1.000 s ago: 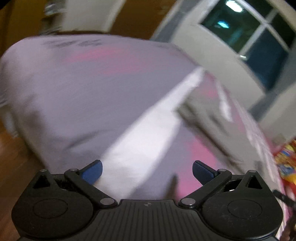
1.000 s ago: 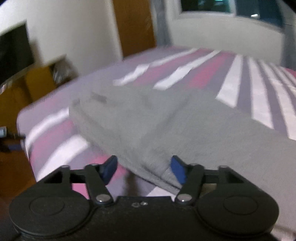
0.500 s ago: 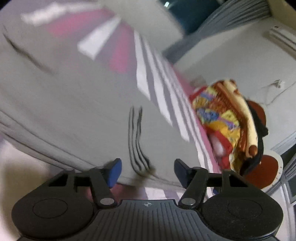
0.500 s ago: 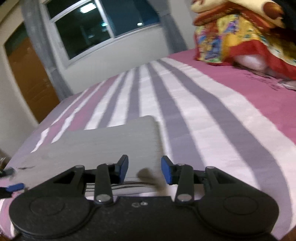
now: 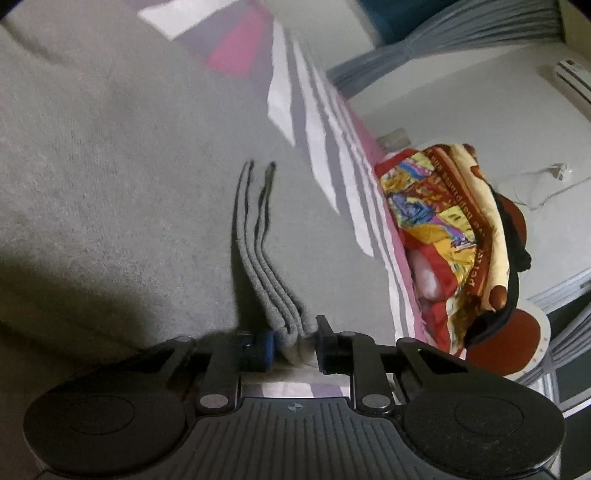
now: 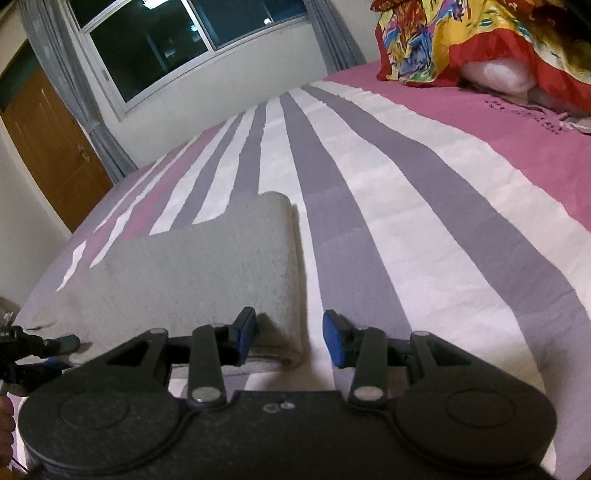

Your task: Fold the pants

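A: Left wrist view first. The left tongs [image 5: 293, 341] are closed on a stacked edge of the grey pants [image 5: 110, 166]; several layers show between the pads. The rest of the cloth spreads up and away over the striped bed [image 5: 321, 147].

B: How would it handle?

A: Soft, thick knit, I'd judge: limp, light, not slippery. It will sag unless both corners are carried. Take hold at the layered edge, all plies together, or the fold slips apart.

B: And the right wrist view?

A: The right tongs [image 6: 290, 338] stand wide, nothing between them. The near folded corner of the pants [image 6: 192, 266] lies by the left pad, not pinched.

B: What does each view miss?

A: Only the left shows the gripped plies. Only the right shows the folded outline flat on the bed, its rounded far edge, and the other tool at the left border. A bright blanket pile [image 6: 461, 33] sits well apart.
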`<state>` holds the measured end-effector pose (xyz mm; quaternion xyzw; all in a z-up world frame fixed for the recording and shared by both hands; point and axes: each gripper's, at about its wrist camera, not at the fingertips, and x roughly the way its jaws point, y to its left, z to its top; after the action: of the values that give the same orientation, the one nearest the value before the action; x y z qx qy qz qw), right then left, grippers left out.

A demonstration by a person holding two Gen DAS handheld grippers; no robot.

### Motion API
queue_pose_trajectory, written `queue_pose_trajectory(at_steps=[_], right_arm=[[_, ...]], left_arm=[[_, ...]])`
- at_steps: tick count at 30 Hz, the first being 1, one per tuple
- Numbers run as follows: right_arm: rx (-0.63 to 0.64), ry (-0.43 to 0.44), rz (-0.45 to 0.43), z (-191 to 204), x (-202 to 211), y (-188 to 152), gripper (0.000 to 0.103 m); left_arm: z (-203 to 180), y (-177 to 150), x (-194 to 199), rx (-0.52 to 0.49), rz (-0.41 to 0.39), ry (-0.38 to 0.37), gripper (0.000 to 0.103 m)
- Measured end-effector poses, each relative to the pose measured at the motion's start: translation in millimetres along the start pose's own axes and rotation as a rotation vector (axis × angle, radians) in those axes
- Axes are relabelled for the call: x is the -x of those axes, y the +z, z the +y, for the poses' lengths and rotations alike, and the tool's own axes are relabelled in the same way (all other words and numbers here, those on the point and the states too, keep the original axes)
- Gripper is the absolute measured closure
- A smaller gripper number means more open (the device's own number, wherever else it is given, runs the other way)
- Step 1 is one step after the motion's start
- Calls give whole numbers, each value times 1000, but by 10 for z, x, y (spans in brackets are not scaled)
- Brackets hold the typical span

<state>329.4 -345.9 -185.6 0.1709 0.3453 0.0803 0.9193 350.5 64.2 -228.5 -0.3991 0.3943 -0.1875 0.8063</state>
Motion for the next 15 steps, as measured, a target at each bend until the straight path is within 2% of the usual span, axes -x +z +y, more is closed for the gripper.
queue_pose_trajectory(at_steps=[5, 9, 13, 15], right_arm=[[42, 21, 5, 28, 53, -45, 62], [55, 10, 35, 28, -35, -59, 61], [64, 11, 26, 30, -93, 34, 61], [70, 2, 39, 20, -209, 119, 61]], left_arm=[[0, -60, 185, -41, -57, 2, 83], [67, -42, 172, -67, -19, 38, 81], [-90, 102, 204, -157, -72, 104, 62], [-83, 256, 116, -160, -62, 129, 61]])
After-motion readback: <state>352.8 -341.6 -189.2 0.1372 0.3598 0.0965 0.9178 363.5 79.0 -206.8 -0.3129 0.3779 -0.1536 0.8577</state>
